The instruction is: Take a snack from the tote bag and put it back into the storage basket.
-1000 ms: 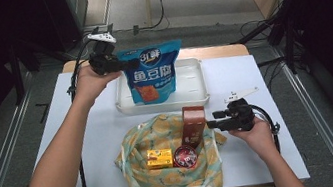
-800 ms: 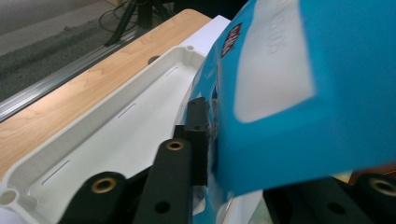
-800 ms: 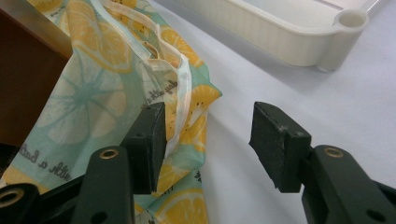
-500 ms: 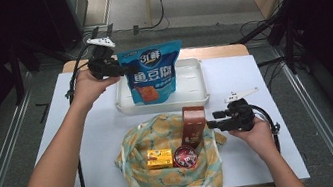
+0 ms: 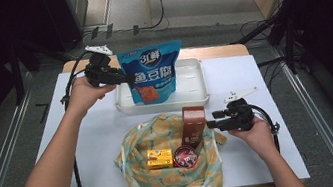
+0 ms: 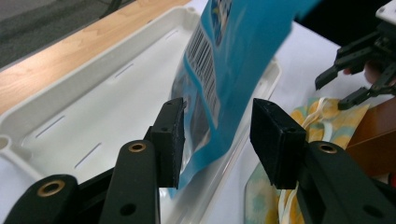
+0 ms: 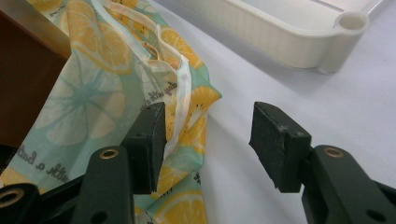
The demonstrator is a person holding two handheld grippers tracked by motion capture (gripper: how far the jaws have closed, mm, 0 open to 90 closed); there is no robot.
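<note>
A blue snack bag [image 5: 152, 73] stands upright in the white tray [image 5: 194, 81]. My left gripper [image 5: 121, 78] is at the bag's left edge. Its jaws have just been opening. In the left gripper view the bag [image 6: 233, 56] hangs between the parted pads of that gripper [image 6: 217, 121], which do not press on it. My right gripper [image 5: 212, 120] stands open just right of a brown box [image 5: 193, 124] on a lemon-print cloth [image 5: 173, 178]. In the right gripper view the cloth's corner [image 7: 93, 93] lies by the left pad of the gripper [image 7: 208, 126], with nothing held.
A yellow box [image 5: 159, 158] and a round red-and-black tin [image 5: 183, 156] lie on the cloth in front of the brown box. The white table [image 5: 90, 136] has bare room at left and right. A wooden strip [image 5: 208, 50] runs behind the tray.
The left gripper's jaws have opened off the bag's edge, and the hand has dropped slightly. The bag stays upright in the tray. The right hand has kept still.
</note>
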